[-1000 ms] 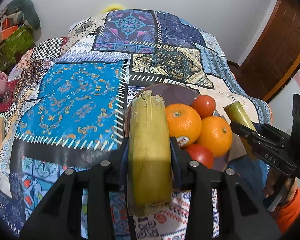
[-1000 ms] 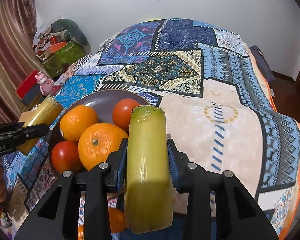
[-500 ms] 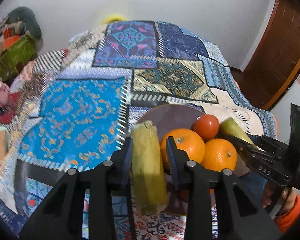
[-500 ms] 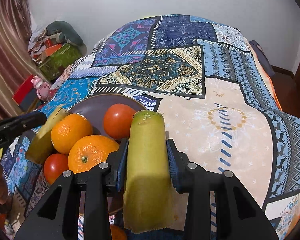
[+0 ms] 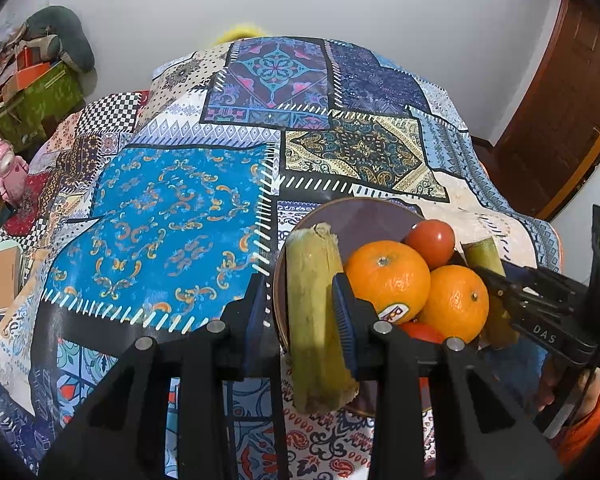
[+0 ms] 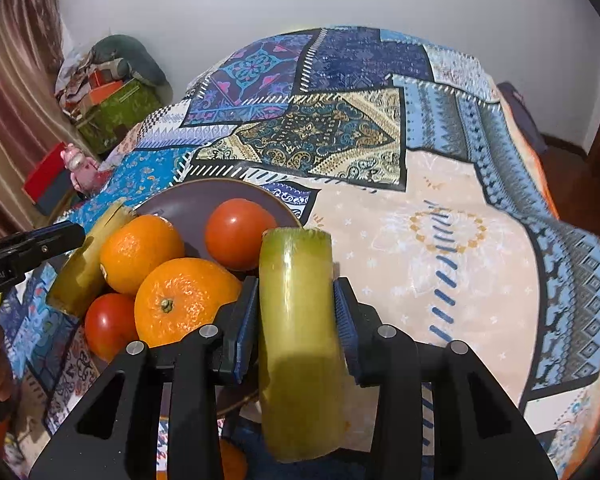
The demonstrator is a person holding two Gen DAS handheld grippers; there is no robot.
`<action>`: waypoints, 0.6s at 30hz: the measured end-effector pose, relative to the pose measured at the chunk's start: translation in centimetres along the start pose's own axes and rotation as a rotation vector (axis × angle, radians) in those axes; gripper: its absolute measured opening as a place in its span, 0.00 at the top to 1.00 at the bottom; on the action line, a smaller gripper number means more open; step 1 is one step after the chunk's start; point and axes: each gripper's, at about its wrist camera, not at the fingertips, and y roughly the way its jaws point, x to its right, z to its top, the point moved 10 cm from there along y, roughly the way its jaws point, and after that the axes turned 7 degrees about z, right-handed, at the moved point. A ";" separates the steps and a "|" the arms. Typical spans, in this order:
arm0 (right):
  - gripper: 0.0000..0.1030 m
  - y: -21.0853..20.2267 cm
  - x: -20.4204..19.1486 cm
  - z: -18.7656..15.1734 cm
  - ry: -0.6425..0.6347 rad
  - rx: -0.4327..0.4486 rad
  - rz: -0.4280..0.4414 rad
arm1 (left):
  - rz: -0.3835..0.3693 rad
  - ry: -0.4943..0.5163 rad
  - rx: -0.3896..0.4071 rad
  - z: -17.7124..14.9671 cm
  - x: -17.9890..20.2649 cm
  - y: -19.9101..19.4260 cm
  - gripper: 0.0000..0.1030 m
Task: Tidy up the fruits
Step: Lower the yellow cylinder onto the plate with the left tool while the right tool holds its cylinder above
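A brown plate [image 5: 364, 220] [image 6: 192, 204] on the patchwork cloth holds two oranges [image 5: 388, 276] [image 6: 180, 300] and two tomatoes [image 5: 430, 238] [image 6: 240, 232]. A yellow-green sugarcane piece [image 5: 316, 312] lies lengthwise in my left gripper [image 5: 298, 284], its far end over the plate's left rim. It rests against the right pad, and a strip of rim shows between it and the left pad. From the right wrist view this piece [image 6: 88, 264] leans on an orange. My right gripper [image 6: 296, 284] is shut on a second sugarcane piece [image 6: 296, 320] [image 5: 482, 252] at the plate's right edge.
The patterned cloth [image 6: 440, 220] stretches far beyond the plate. Boxes and bags [image 5: 40, 80] are piled by the left wall, with a pink toy [image 6: 74, 164] near them. A wooden door [image 5: 572, 100] stands at the right. A hand in an orange sleeve [image 5: 580, 412] holds the right gripper.
The left gripper's jaws have drawn closer together. Its cane now looks slimmer, with a gap at the left pad, and sits lower beside the orange. The right gripper has kept still with its cane.
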 end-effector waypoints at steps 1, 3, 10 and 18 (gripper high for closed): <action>0.65 0.0 0.0 0.0 -0.006 -0.002 -0.003 | -0.001 0.000 -0.002 -0.1 0.0 0.0 0.67; 0.65 -0.1 0.1 0.0 -0.005 -0.002 0.004 | -0.002 0.000 -0.001 -0.2 0.1 0.0 0.67; 0.62 -0.5 1.3 -1.2 0.027 -0.033 0.027 | 0.005 0.026 0.009 -0.7 0.4 -0.6 0.67; 0.61 -1.6 1.5 -4.6 0.041 -0.072 0.098 | 0.008 0.047 0.012 -1.6 0.6 -1.2 0.66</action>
